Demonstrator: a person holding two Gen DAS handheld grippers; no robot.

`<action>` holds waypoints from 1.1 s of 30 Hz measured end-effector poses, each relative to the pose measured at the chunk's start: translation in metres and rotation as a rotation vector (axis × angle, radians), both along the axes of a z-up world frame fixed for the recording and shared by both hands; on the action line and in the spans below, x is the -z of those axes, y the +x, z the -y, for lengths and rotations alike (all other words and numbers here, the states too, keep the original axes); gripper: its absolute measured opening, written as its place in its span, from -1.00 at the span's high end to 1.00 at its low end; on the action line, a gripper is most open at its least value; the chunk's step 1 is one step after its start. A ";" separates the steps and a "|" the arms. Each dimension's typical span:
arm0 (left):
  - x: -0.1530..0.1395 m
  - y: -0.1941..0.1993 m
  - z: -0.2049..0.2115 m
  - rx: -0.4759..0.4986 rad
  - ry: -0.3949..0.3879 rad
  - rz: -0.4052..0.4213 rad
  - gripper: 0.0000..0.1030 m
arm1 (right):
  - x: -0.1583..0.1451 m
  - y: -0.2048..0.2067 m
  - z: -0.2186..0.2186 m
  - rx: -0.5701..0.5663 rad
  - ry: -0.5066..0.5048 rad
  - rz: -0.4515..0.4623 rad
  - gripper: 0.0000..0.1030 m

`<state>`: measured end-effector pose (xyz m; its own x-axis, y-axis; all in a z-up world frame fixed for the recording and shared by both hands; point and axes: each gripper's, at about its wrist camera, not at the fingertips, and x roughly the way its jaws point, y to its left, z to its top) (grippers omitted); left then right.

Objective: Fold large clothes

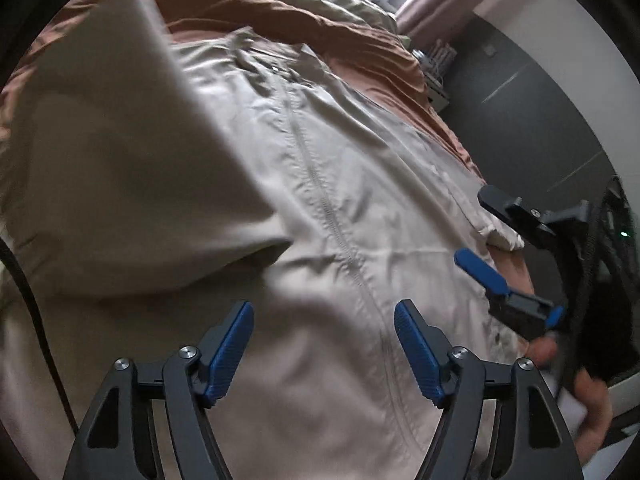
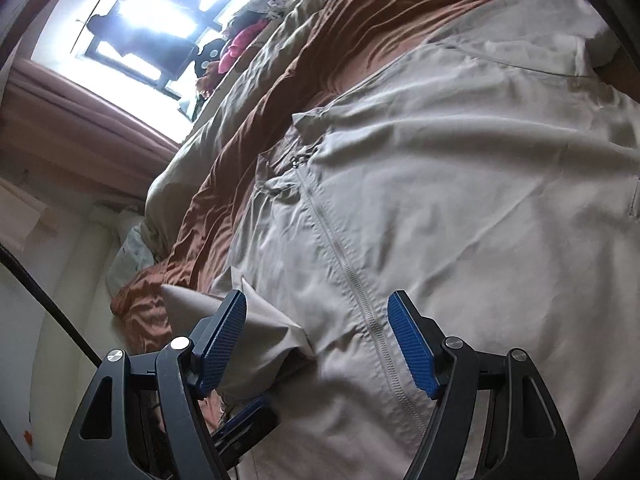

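Blue-padded fingers of our left claw (image 1: 324,354) are filling the bottom of the left wrist view, standing wide apart with nothing between them, hanging over the lower front of a beige zip-up jacket (image 1: 340,184). No earlier view is given, so we are only telling how the jaws are standing.

We are seeing the jacket lying spread out, front up, on a bed covered with a rust-brown sheet (image 1: 372,60). Its zipper (image 1: 320,192) is running closed up the middle from hem to collar. The fabric is thin and slightly shiny, creased all over. One sleeve (image 1: 132,152) is lying folded across the body as a broad flap, its cuff end reaching almost to the zipper. In the right wrist view a pointed corner of the cloth (image 2: 256,316) is sticking up at the jacket's edge, just beside one finger of our right claw (image 2: 316,344); we cannot tell whether it is touching the pad.

Our right claw is also standing wide, jaws over the zipper line and gripping nothing. From the left wrist view we are seeing it near the jacket's far edge, with a hand (image 1: 588,408) behind it.

Beyond the jacket an olive-beige duvet (image 2: 248,80) is lying rumpled along the bed, with a bright window (image 2: 160,16) behind. We are seeing no containers clearly enough to describe.
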<state>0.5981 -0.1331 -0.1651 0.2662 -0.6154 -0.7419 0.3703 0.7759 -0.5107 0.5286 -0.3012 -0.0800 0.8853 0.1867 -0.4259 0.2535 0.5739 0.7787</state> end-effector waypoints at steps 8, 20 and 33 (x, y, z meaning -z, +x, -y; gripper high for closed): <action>-0.037 -0.014 -0.093 -0.189 0.097 0.105 -0.44 | -0.016 0.022 -0.051 -0.148 -0.160 0.010 -0.40; -0.010 0.004 -0.194 -0.447 0.141 0.067 -0.23 | -0.027 0.088 -0.160 -0.414 -0.445 -0.011 -0.40; 0.039 0.024 -0.222 -0.478 0.146 -0.009 0.12 | 0.017 0.191 -0.225 -0.504 -0.605 -0.205 -0.40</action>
